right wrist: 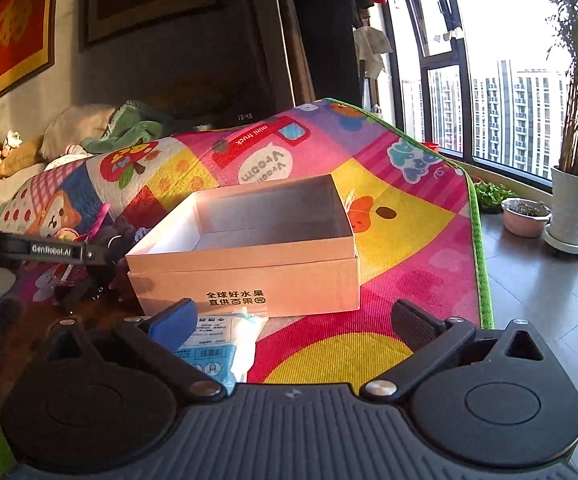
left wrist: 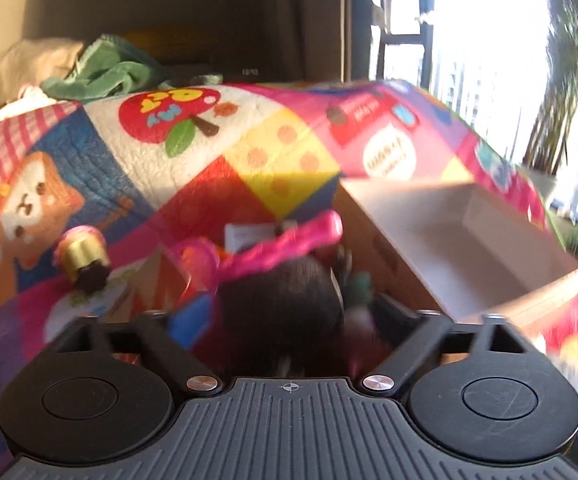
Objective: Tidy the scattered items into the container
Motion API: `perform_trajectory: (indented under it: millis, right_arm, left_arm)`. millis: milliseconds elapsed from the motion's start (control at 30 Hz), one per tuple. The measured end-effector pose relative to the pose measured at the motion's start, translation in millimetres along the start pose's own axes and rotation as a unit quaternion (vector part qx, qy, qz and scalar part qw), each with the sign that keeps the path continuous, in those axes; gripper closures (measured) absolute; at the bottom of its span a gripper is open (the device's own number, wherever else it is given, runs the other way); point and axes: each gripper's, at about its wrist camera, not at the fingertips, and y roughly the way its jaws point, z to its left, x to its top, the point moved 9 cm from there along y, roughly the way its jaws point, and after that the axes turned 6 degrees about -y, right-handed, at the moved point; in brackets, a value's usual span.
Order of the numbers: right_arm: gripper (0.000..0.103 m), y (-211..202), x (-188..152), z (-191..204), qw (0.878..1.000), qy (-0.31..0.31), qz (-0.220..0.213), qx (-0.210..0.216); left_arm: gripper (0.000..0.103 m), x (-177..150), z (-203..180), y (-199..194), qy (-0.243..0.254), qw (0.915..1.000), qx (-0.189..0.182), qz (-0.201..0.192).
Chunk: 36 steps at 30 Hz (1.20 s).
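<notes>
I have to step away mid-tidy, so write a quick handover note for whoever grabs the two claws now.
Left claw: closed around a dark-haired toy with pink parts, just left of the box; picture blurred.
Right claw: open and empty, low over the mat, facing the box, with a blue-and-white packet by its left finger.
Box: open on the play mat, nothing visible inside.
Done: nothing boxed yet.
Left: drop the held toy in, then the packet and the gold-and-pink toy on the mat.
</notes>
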Motion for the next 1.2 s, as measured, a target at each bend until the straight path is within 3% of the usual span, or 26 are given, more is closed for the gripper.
perform_trajectory:
  millis: [100, 133, 233, 300, 433, 500, 600, 700, 800, 900, 1000, 1067, 1133, 1200]
  right_arm:
    - [0.000, 3.2, -4.3, -2.1, 1.000, 0.012, 0.007, 0.007]
    - [0.000, 2.7, -4.9, -2.6, 1.000, 0.014, 0.007, 0.008]
    - [0.000, 3.8, -7.7, -3.0, 1.000, 0.019, 0.012, 0.010]
    - [0.000, 4.2, -8.8, -4.4, 1.000, 0.025, 0.013, 0.012]
    - [0.000, 10.9, -11.0, -7.4, 0.999, 0.039, 0.031, 0.012]
    - [0.000, 12.2, -12.0, -7.9, 0.999, 0.041, 0.034, 0.009]
    - [0.000, 9.8, -12.0, -7.5, 0.999, 0.040, 0.029, 0.006]
    - [0.000, 11.1, -12.2, -7.5, 0.999, 0.040, 0.032, 0.007]
    - [0.000, 13.7, -13.8, -7.2, 0.998, 0.041, 0.041, 0.007]
    - [0.000, 17.3, -14.7, -7.5, 0.998, 0.042, 0.052, 0.001]
    - [0.000, 20.0, -16.0, -7.9, 0.997, 0.044, 0.058, -0.005]
    - [0.000, 22.0, -17.7, -8.9, 0.997, 0.050, 0.065, 0.002]
    - [0.000, 27.6, -21.1, -12.4, 0.993, 0.081, 0.082, 0.026]
    - [0.000, 32.4, -25.0, -17.6, 0.985, 0.131, 0.095, 0.056]
  left_arm:
    - [0.013, 9.7, 1.5, 21.1, 0.009, 0.9997, 0.023, 0.000]
    - [0.022, 11.9, 3.2, 26.7, 0.016, 0.9993, 0.035, 0.001]
    - [0.030, 17.5, 6.0, 23.2, 0.016, 0.9995, 0.026, 0.005]
    - [0.033, 22.8, 5.2, 2.8, 0.018, 0.9996, 0.020, -0.009]
    - [0.033, 36.2, -10.6, -65.4, 0.041, 0.9965, -0.001, -0.074]
    - [0.033, 27.8, -25.8, -95.8, 0.060, 0.9952, -0.024, -0.073]
    - [0.024, -4.5, -49.1, -125.8, 0.085, 0.9918, -0.088, -0.038]
    - [0.007, -34.2, -57.7, -139.7, 0.102, 0.9886, -0.109, -0.019]
    - [0.006, -57.2, -53.5, -140.9, 0.092, 0.9889, -0.117, -0.004]
    - [0.005, -86.9, -41.8, -136.1, 0.047, 0.9901, -0.132, 0.014]
    - [0.005, -118.0, -29.1, -127.2, 0.007, 0.9919, -0.119, 0.043]
    - [0.004, -120.7, -22.1, -126.5, -0.006, 0.9933, -0.105, 0.047]
    - [0.003, -112.3, -17.1, -126.9, 0.013, 0.9958, -0.082, 0.040]
    - [0.003, -99.4, -12.2, -125.5, 0.054, 0.9977, -0.032, 0.024]
